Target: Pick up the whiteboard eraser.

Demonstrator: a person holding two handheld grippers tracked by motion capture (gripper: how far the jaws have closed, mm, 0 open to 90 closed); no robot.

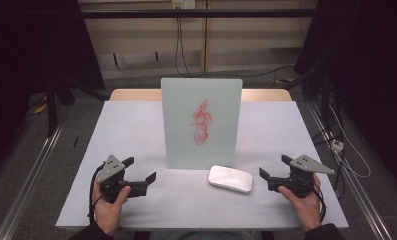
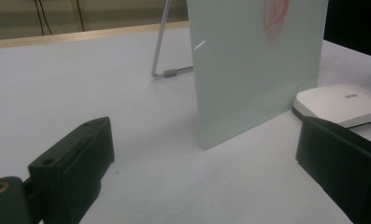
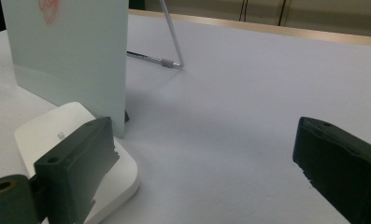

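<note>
We have both tools resting low near the front of the table [image 1: 136, 125], the left gripper [image 1: 139, 170] and the right gripper [image 1: 272, 167] each with its jaws spread wide and nothing between them. The work in front of us looks like wiping the red scribble [image 1: 201, 122] off the upright glass board [image 1: 201, 145], which stands near the middle of the table, propped from behind by a thin metal stand [image 2: 160, 46]. The white eraser [image 1: 230, 178] lies flat just in front of the board's lower right corner, close to the right gripper and well apart from the left. We judge the step in hand to be picking up that eraser, so the right gripper is the natural one to use. To do it well we should come in level with the tabletop, straddle the eraser across its narrower width with one jaw on each long side, and close squarely so it does not tip or skid toward the board. The board looks light on its stand, so we would bring the left gripper over to steady its edge before pressing on the glass
</note>
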